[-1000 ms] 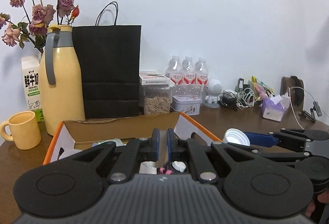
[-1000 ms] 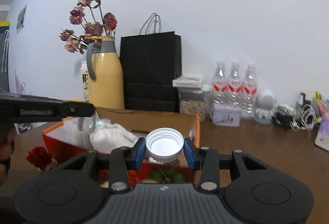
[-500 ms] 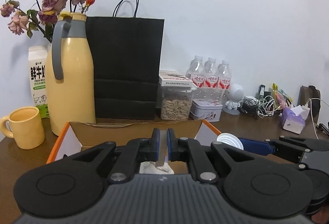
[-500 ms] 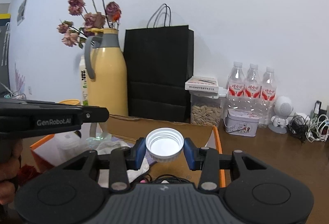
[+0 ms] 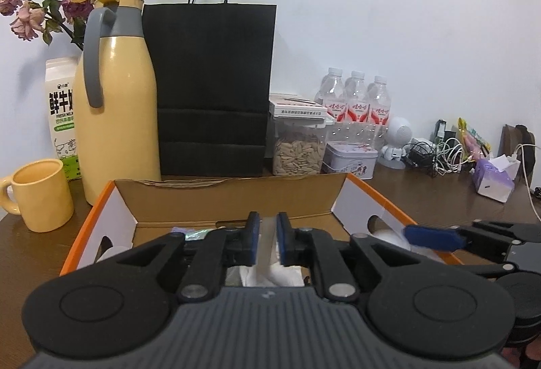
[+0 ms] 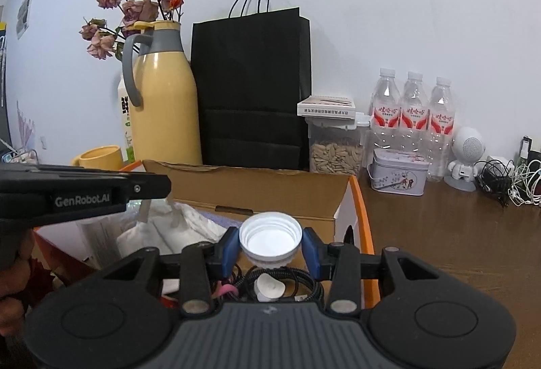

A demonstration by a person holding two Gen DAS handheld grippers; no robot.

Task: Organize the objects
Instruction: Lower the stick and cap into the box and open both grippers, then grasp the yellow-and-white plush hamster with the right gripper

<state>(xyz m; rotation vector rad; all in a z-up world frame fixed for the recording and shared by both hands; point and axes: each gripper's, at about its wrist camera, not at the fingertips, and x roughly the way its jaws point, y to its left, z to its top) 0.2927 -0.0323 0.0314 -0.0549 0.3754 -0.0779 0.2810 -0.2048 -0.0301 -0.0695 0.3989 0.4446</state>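
Observation:
An open cardboard box (image 5: 111, 216) with orange outer walls lies just ahead of both grippers. My left gripper (image 5: 267, 238) hovers over the box, its jaws opening; a thin clear plastic piece (image 5: 267, 227) stands in the narrow gap, no longer pinched. From the right wrist view the left gripper (image 6: 148, 189) reaches in from the left over white cloth (image 6: 189, 227). My right gripper (image 6: 270, 249) is above the box's (image 6: 363, 216) near right corner. Its jaws are opening around a white screw cap (image 6: 270, 238), which sits loose between the blue pads.
Behind the box stand a yellow jug (image 5: 115, 105) with dried roses, a black paper bag (image 5: 209, 88), a milk carton (image 5: 62, 118), a yellow mug (image 5: 42, 193), a seed jar (image 5: 297, 149), a tin (image 5: 350, 159), water bottles (image 5: 355, 105). Cables (image 5: 436, 156) and tissues (image 5: 493, 179) lie right.
Both grippers moved forward over the box. The left jaws parted from shut to a narrow gap. The right jaws spread wider around the white cap.

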